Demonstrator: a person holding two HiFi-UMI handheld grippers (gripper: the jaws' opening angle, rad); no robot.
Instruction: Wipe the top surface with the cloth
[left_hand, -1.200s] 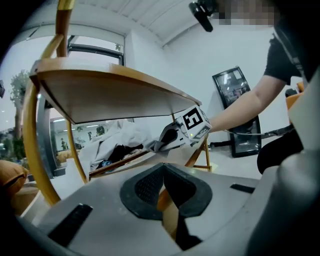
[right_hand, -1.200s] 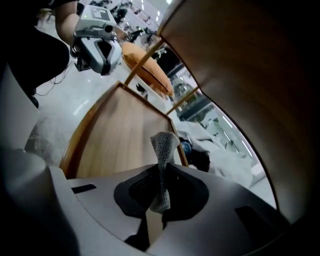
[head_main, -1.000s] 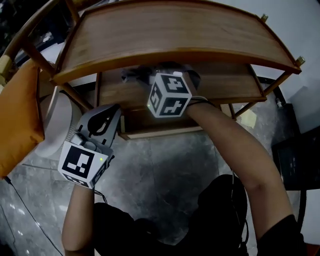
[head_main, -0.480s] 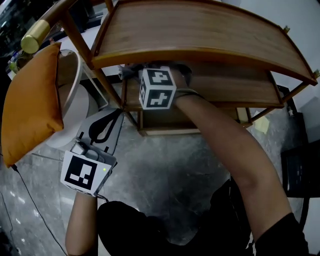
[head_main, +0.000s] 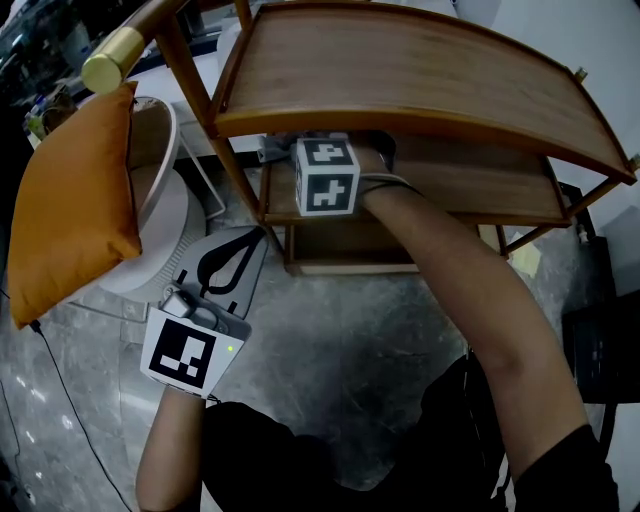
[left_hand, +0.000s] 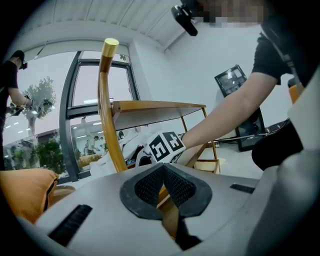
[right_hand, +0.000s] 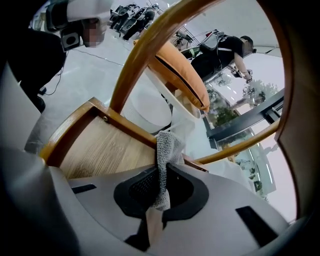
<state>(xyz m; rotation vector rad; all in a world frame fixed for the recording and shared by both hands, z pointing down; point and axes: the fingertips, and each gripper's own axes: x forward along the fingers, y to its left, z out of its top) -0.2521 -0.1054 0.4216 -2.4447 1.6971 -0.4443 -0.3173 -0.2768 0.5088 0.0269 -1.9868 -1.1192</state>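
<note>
The wooden shelf unit has a curved top surface (head_main: 400, 70) that lies bare. My right gripper's marker cube (head_main: 327, 177) sits just under the top's front edge, at the left end of the middle shelf (head_main: 470, 180); the jaws themselves are hidden there. In the right gripper view my right gripper (right_hand: 162, 172) is shut on a grey knitted cloth (right_hand: 165, 147), which sticks up past the jaws above a wooden shelf board (right_hand: 105, 145). My left gripper (head_main: 240, 255) hangs low over the floor left of the unit, shut with nothing in it (left_hand: 163, 170).
An orange cushion (head_main: 70, 190) leans on a white round seat (head_main: 165, 190) to the left. A brass-capped wooden post (head_main: 115, 60) rises by the unit's left corner. A black screen (head_main: 600, 340) stands at the right on the grey stone floor (head_main: 330, 330).
The head view has shifted, showing more of the cushion and the post. My right gripper stays under the top's front edge with the cloth. My left gripper sits slightly lower in view.
</note>
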